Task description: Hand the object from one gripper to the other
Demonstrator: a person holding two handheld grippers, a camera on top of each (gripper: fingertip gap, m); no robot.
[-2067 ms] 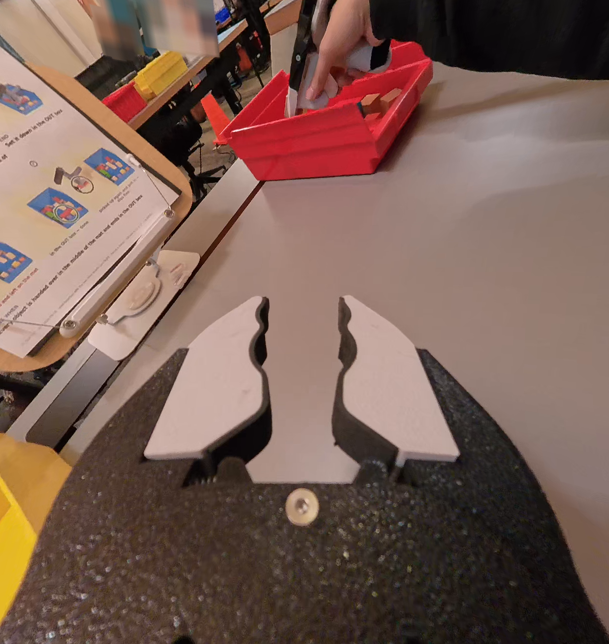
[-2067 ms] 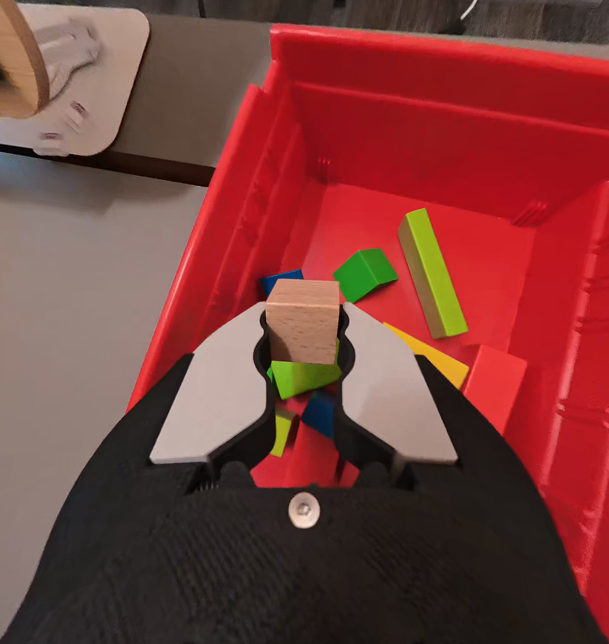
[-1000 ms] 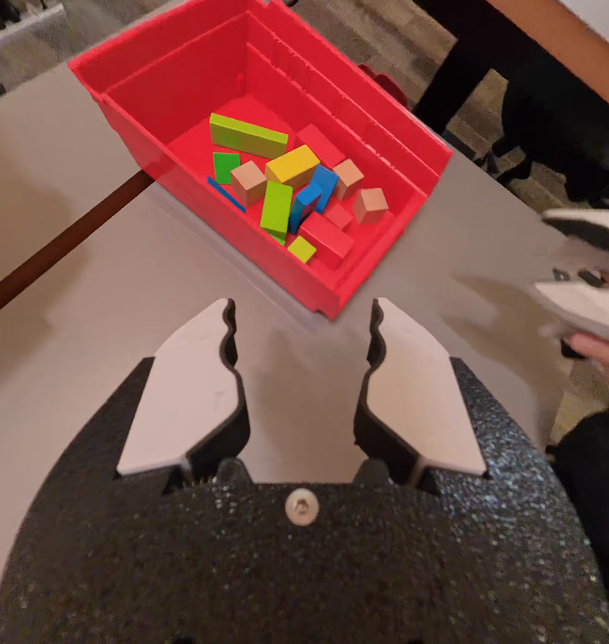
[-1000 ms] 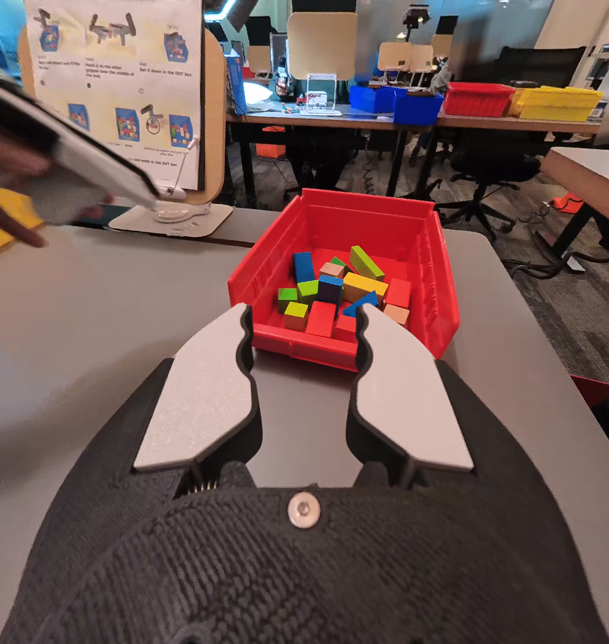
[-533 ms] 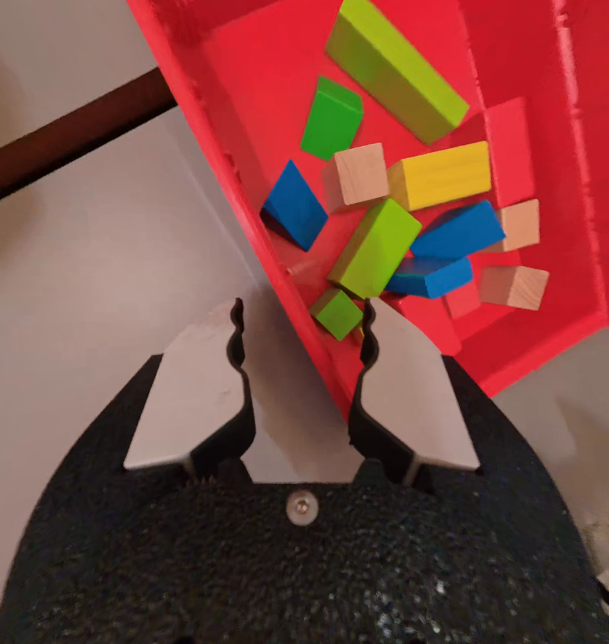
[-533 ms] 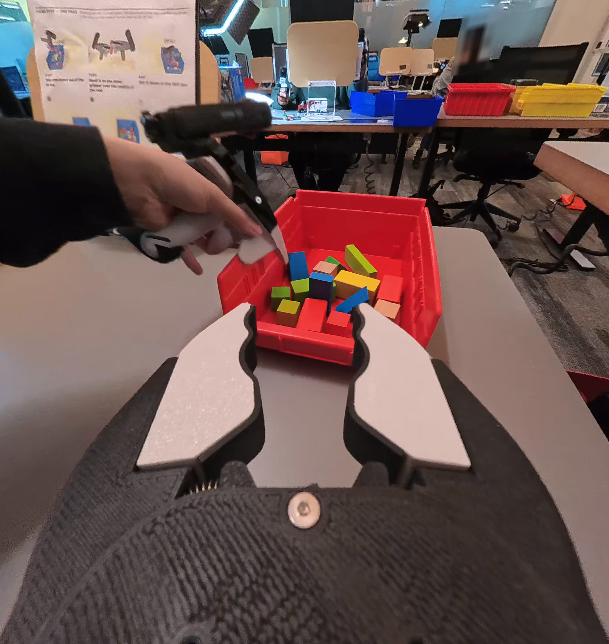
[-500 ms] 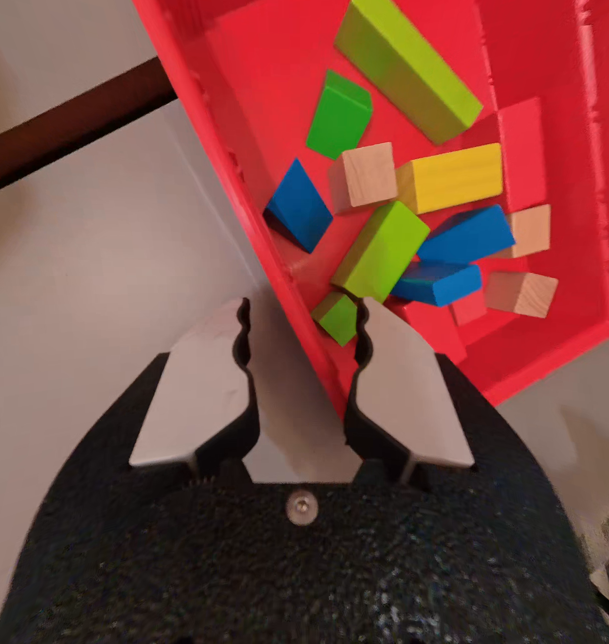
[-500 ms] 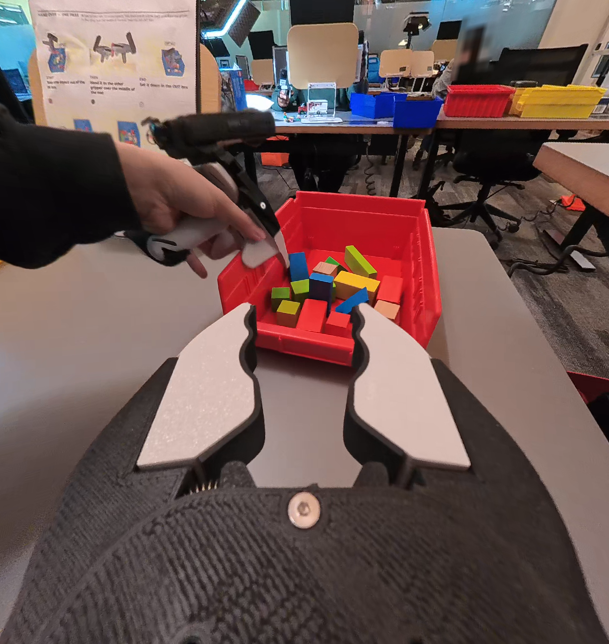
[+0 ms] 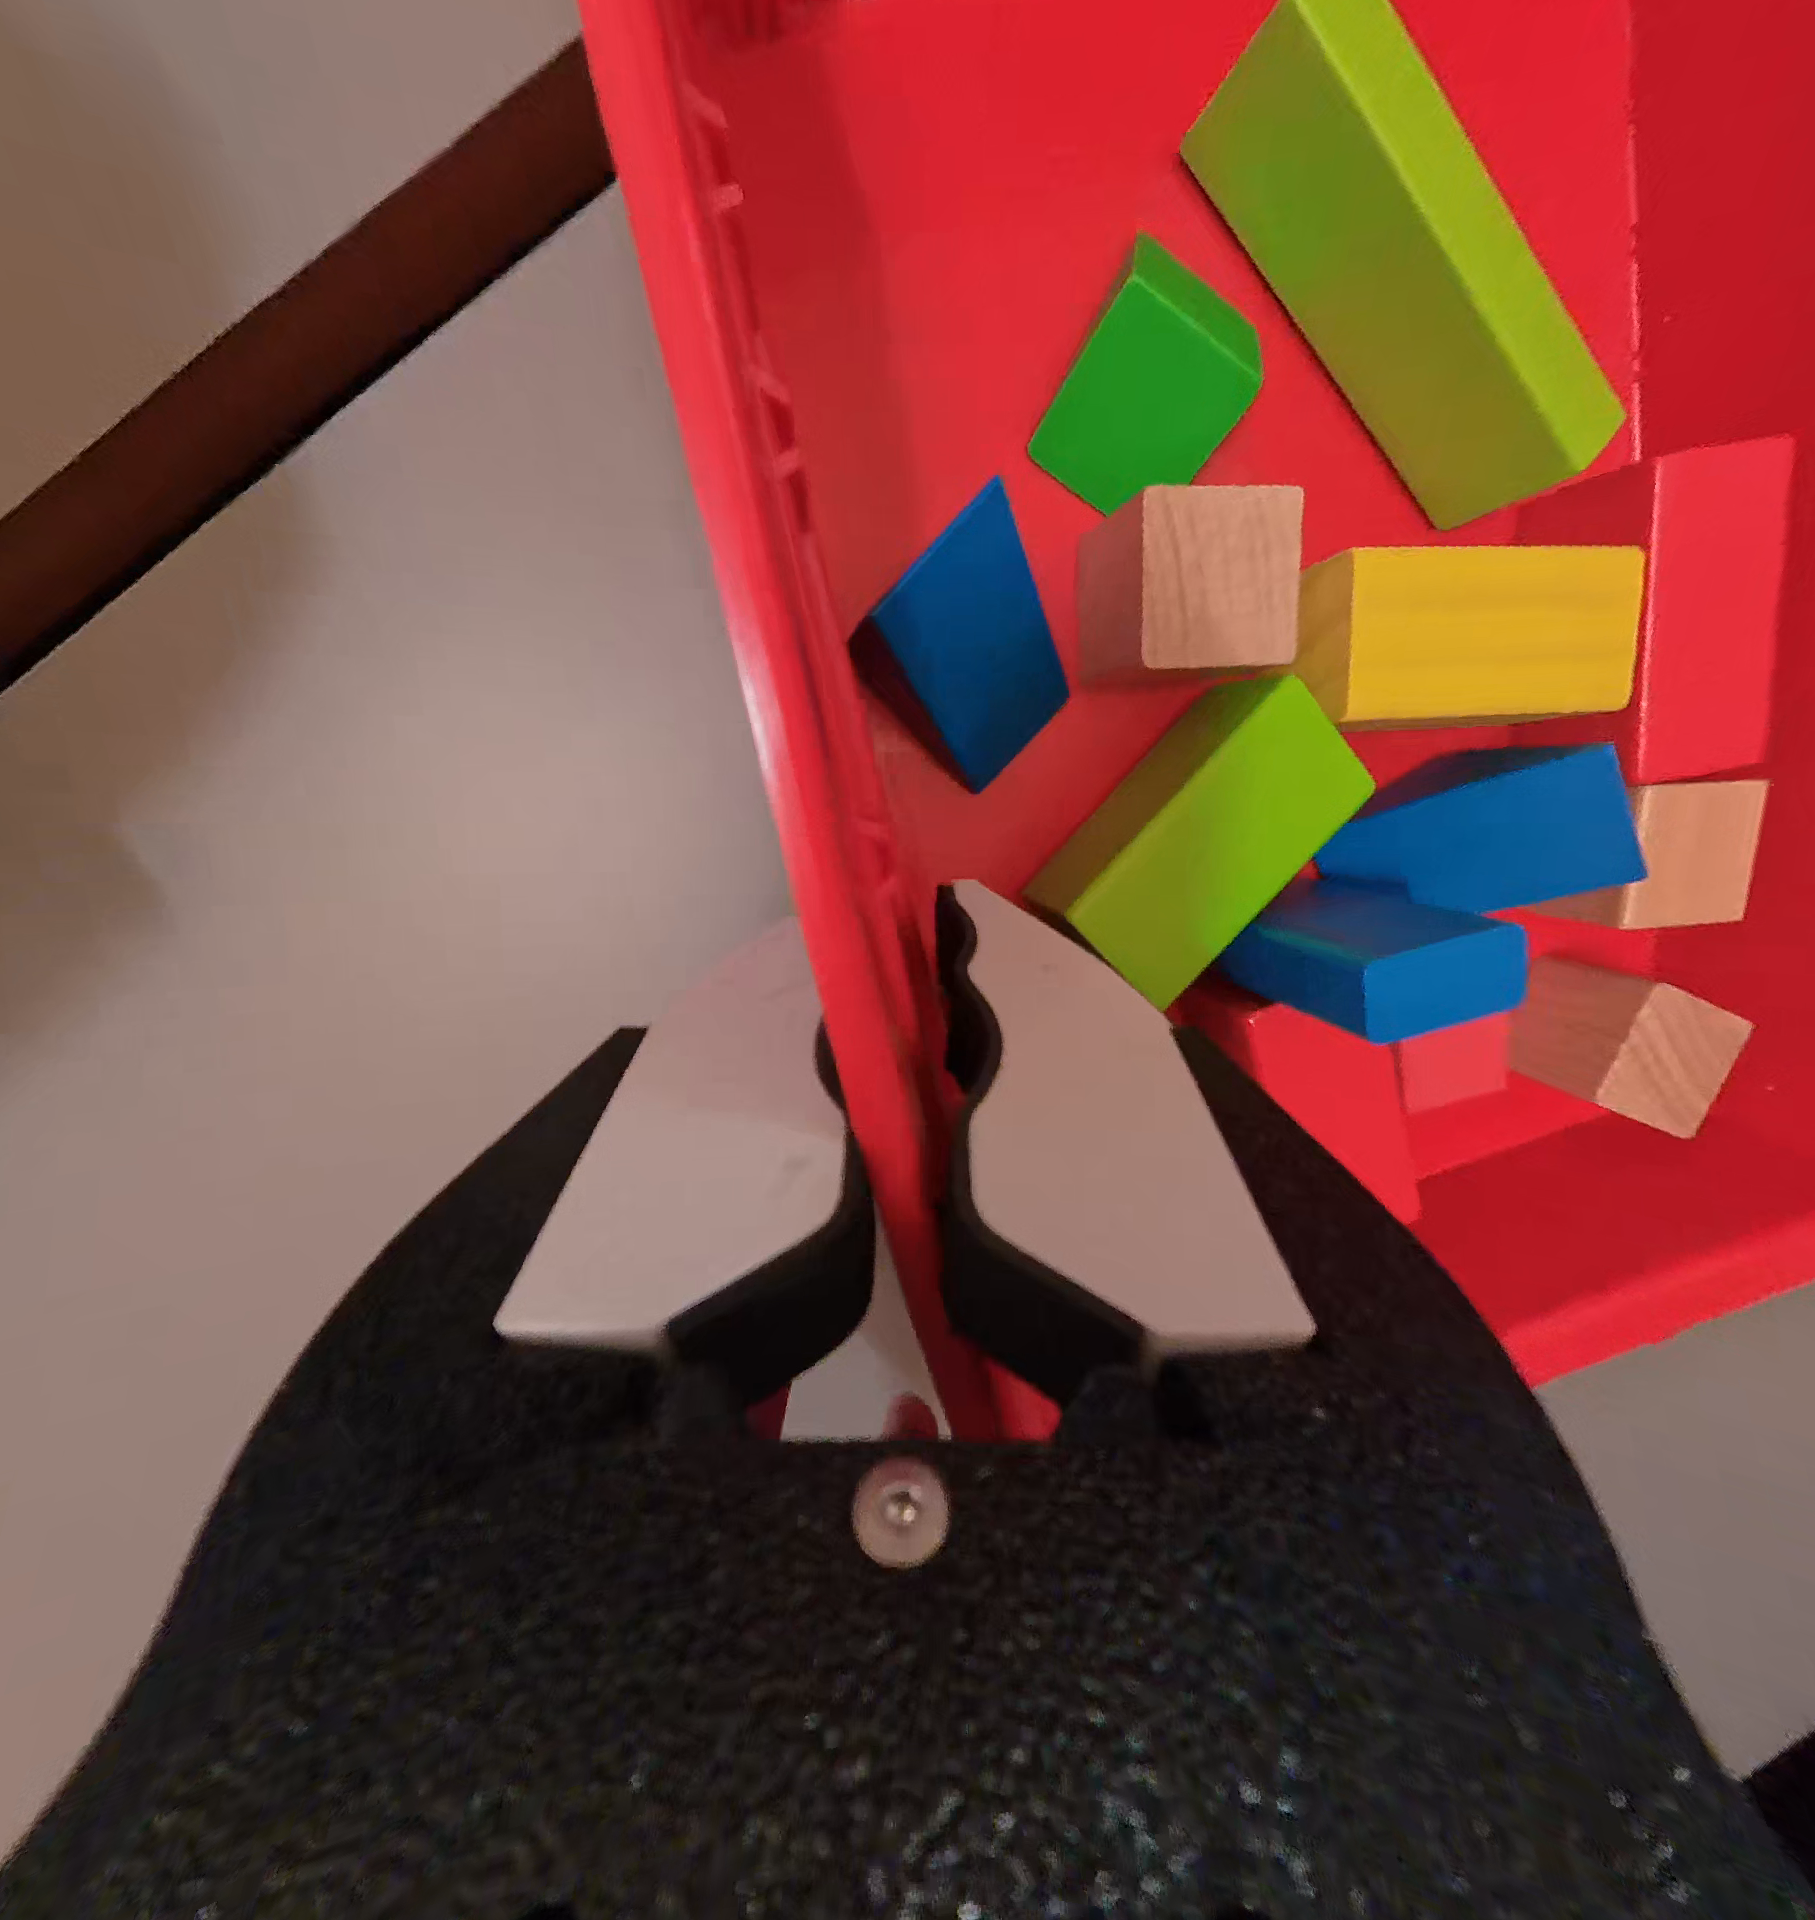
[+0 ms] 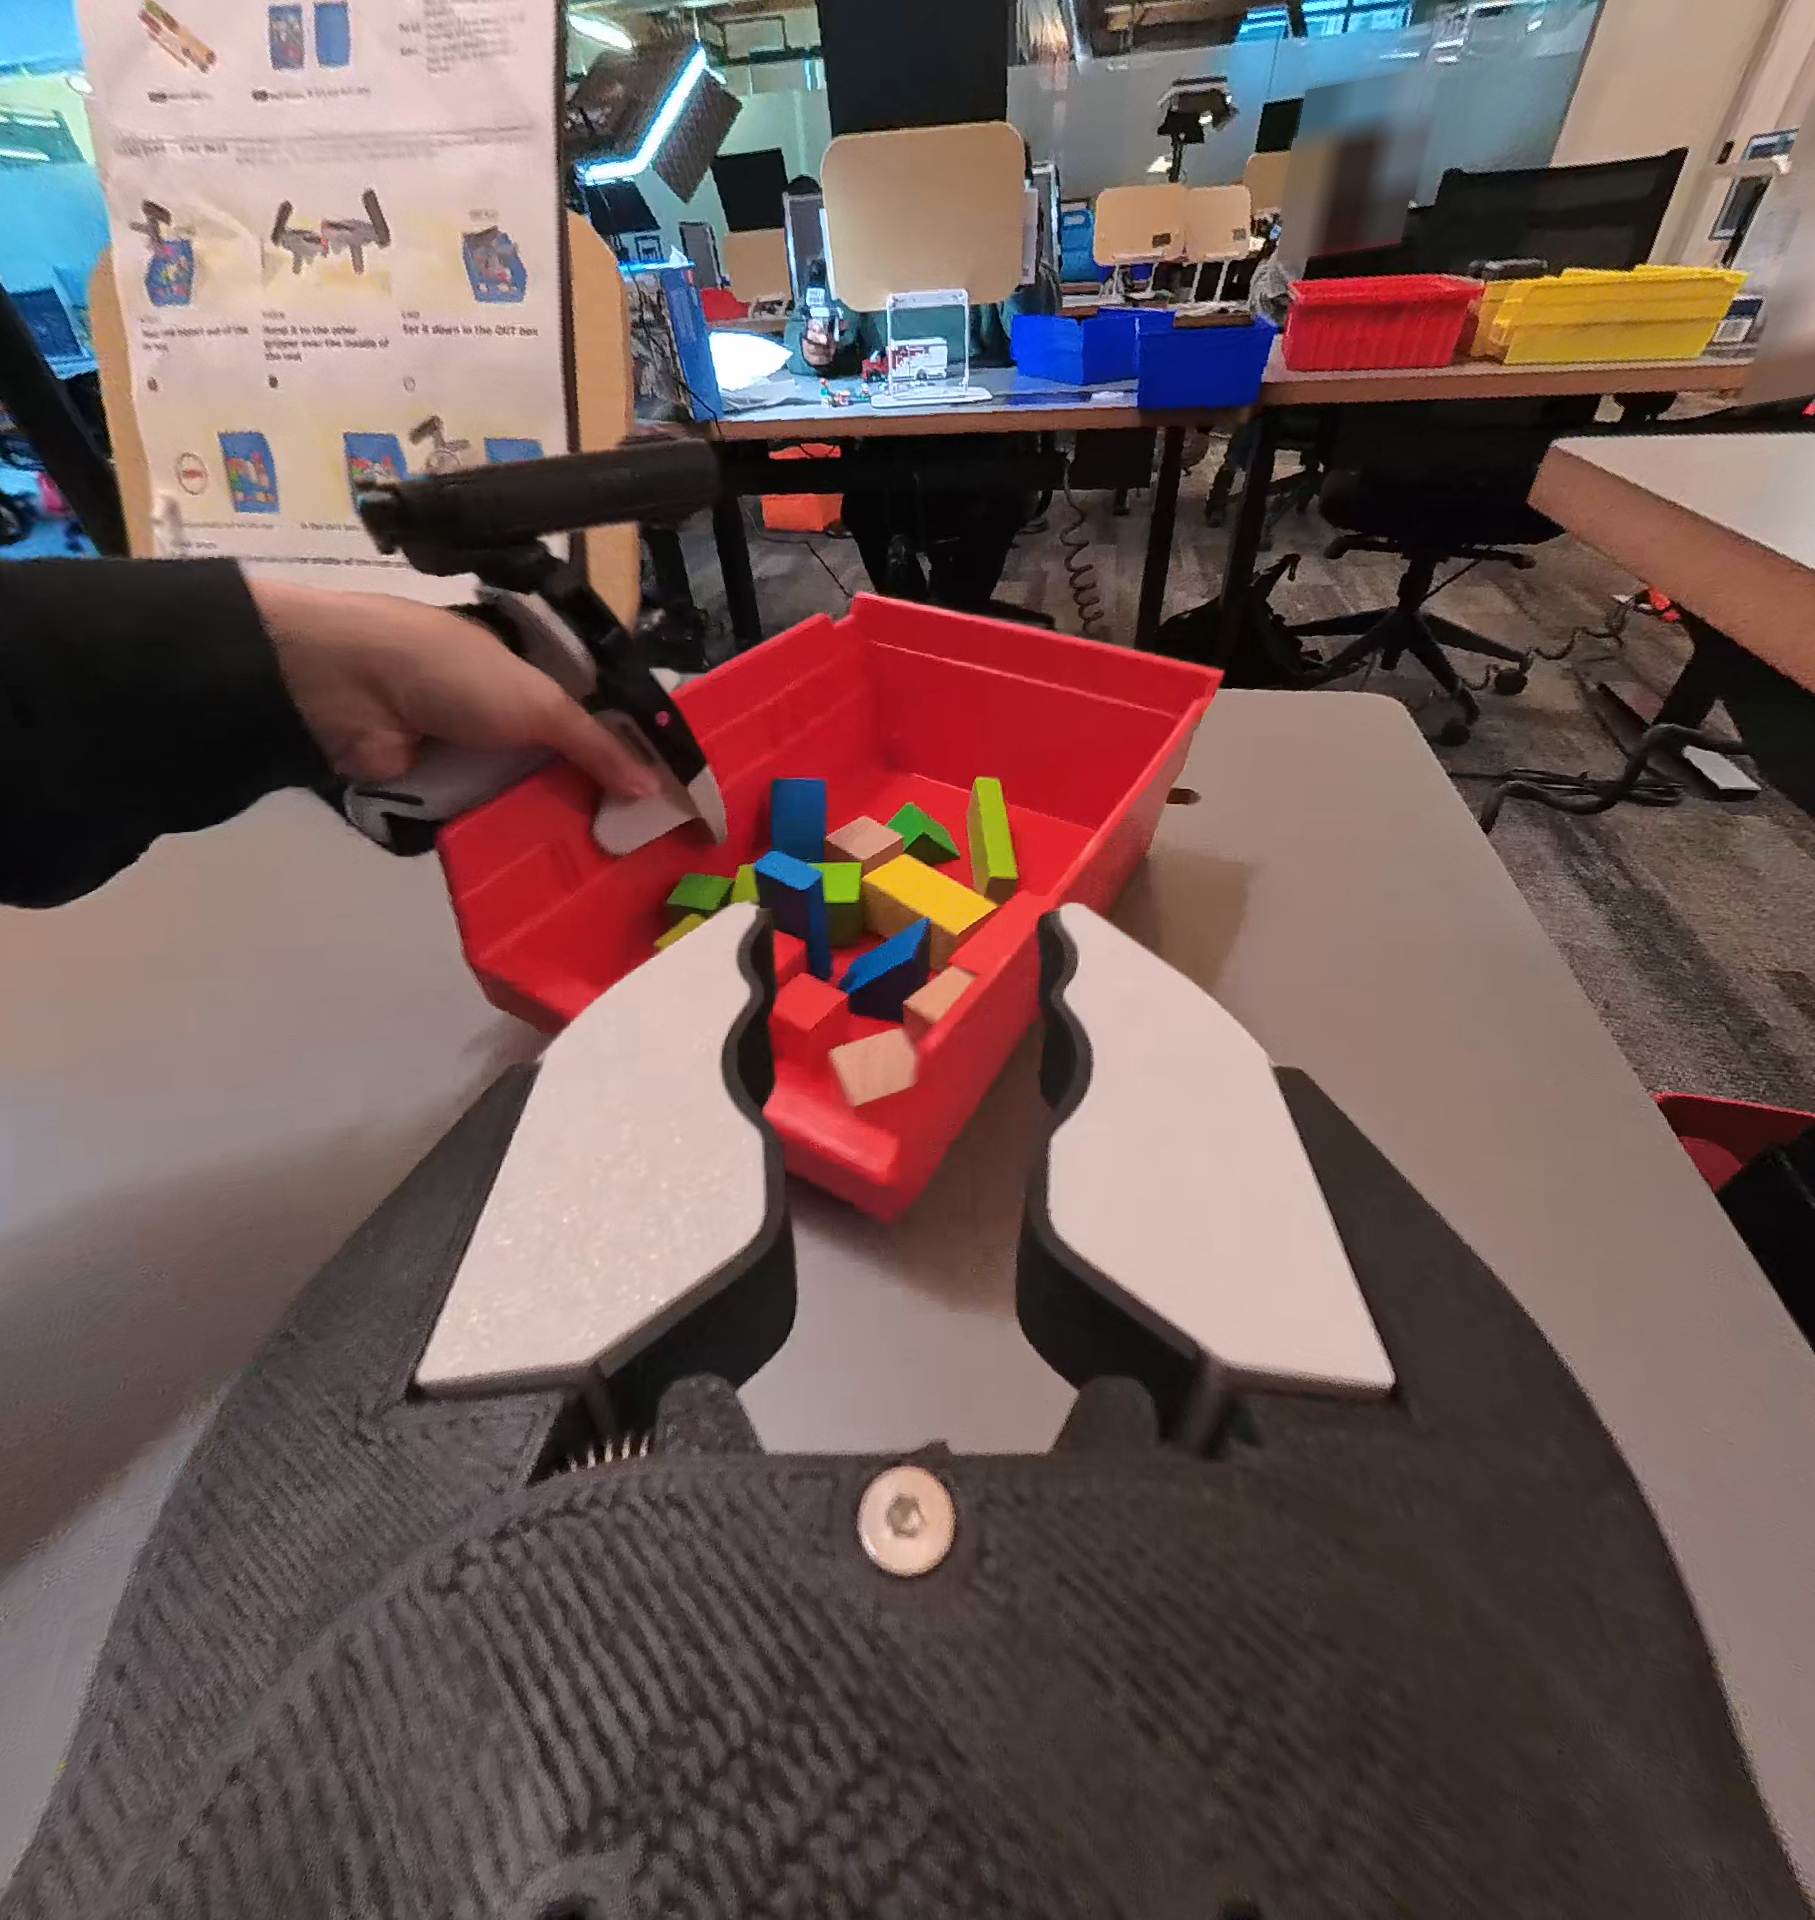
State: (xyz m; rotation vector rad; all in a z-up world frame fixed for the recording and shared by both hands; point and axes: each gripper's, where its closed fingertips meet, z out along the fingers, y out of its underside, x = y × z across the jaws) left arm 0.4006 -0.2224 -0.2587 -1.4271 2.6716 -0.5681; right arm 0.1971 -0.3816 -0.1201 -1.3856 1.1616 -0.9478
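Observation:
A red bin (image 9: 757, 416) holds several wooden blocks, among them a lime block (image 9: 1204, 831), a blue wedge (image 9: 960, 634), a plain wood cube (image 9: 1194, 577) and a yellow block (image 9: 1474, 634). My left gripper (image 9: 875, 914) straddles the bin's side wall, one finger outside and one inside, and is shut on that wall. It holds no block. It also shows in the right wrist view (image 10: 674, 821), in a person's hand. My right gripper (image 10: 903, 925) is open and empty above the grey table (image 10: 1350, 935), just in front of the bin (image 10: 1038, 655).
An instruction sheet on a stand (image 10: 331, 260) rises at the back left. A dark seam (image 9: 259, 343) crosses the table beside the bin. The table's edge runs along the right (image 10: 1609, 1039). Farther tables carry blue, red and yellow bins (image 10: 1381, 322).
My left gripper dropped from above the bin onto its side wall and closed on it. The bin has turned on the table and its blocks have shifted. My right gripper stays open.

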